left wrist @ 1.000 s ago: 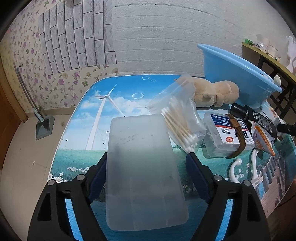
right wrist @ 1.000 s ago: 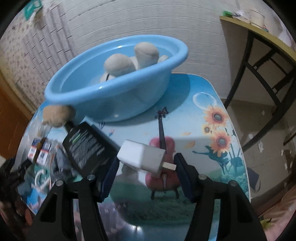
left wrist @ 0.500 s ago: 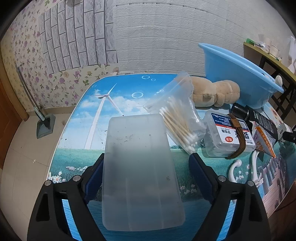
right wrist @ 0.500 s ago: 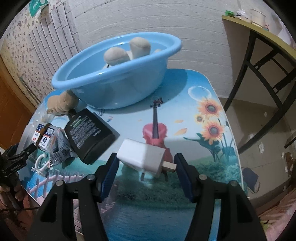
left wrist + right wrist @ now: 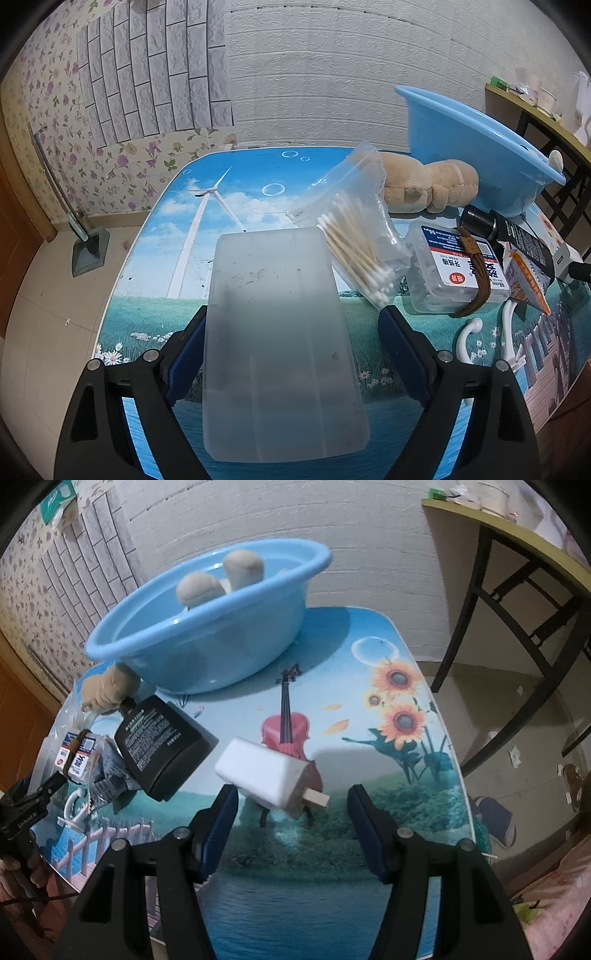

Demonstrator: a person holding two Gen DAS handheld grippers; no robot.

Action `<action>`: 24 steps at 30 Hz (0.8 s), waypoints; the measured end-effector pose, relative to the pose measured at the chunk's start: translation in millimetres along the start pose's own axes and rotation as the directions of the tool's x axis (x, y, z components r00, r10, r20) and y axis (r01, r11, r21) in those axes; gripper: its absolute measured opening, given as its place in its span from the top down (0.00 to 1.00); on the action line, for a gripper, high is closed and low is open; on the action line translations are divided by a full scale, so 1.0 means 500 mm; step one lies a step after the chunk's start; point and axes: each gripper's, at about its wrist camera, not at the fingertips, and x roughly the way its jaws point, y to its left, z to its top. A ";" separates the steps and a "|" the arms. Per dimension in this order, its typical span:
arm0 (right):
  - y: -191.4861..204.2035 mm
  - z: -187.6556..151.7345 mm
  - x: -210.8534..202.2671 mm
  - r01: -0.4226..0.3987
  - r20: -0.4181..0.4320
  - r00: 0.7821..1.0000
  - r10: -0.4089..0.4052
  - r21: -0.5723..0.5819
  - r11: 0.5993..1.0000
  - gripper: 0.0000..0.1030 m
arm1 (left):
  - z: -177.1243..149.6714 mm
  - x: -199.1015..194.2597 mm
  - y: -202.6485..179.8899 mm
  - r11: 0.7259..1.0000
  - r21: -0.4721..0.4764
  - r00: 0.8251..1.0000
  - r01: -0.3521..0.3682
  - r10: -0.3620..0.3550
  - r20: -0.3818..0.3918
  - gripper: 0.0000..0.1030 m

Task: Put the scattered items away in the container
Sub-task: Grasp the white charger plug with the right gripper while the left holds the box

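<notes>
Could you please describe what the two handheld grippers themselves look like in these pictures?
Both look alike: the left gripper and the right gripper each have two angular matte black plastic arms with round silver screw heads, ending in flat dark blue pads. No cables or sleeves show on them, and no markings in their own views.

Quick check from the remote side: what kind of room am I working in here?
Most likely a room in a home, not a lab or shop. Floral wallpaper and stick-on brick panels cover the walls, the table wears a printed scenic cover, and everyday clutter sits on it: a blue wash basin and a plush toy.
</notes>
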 end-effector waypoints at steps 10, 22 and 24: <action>0.010 -0.001 -0.015 0.003 0.032 0.999 -0.002 -0.024 1.000 0.41 | 0.000 0.000 0.000 1.000 0.000 1.000 0.000 0.000 0.000 0.14; 0.043 -0.013 -0.017 -0.081 0.004 0.997 0.082 -0.110 0.991 0.62 | 0.000 0.000 0.000 1.000 0.000 1.000 0.000 0.000 0.000 0.14; 0.055 -0.017 -0.018 -0.107 -0.003 0.994 0.108 -0.131 0.985 0.62 | 0.000 0.000 0.000 1.000 0.000 1.000 0.000 0.000 0.000 0.14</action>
